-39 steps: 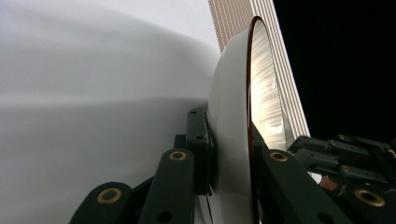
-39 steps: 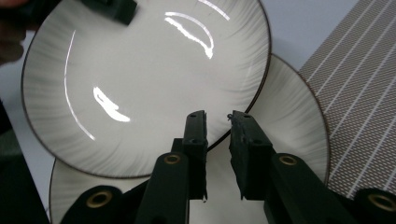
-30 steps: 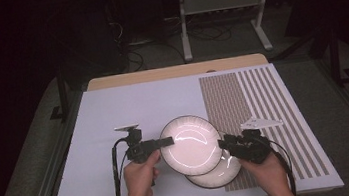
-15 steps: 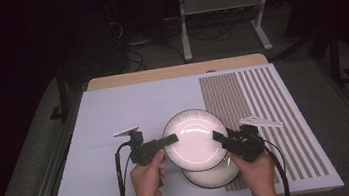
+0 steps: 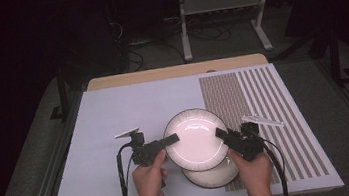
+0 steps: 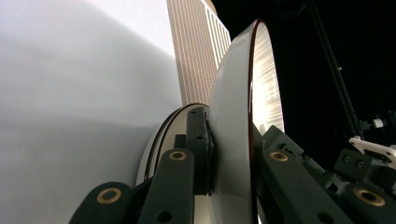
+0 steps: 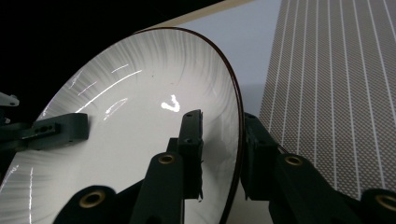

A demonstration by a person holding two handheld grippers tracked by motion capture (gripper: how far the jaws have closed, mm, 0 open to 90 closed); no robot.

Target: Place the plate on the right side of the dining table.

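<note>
Two white plates with dark rims are in play, and both grippers are on the upper plate (image 5: 195,138). It sits lifted between the two tools, overlapping the lower plate (image 5: 211,176), which lies flat on the white mat (image 5: 114,115) just below and a little toward the person.

At the upper plate's left edge, the left gripper (image 5: 170,140) is pinching the rim. In the left gripper view that rim (image 6: 243,116) runs straight up between the two black jaws, one jaw pressed to the underside and the other against the glossy face, with the lower plate (image 6: 161,135) showing just behind the inner jaw.

At the opposite edge, the right gripper (image 5: 221,133) has its jaws astride the rim, and they have just been closing. In the right gripper view the plate (image 7: 140,107) fills the space ahead, one jaw lying on its shiny face and the other behind the rim; the left gripper's jaw reaches onto the far side.

Beyond the right gripper lies the brown striped cloth (image 5: 258,98).
</note>
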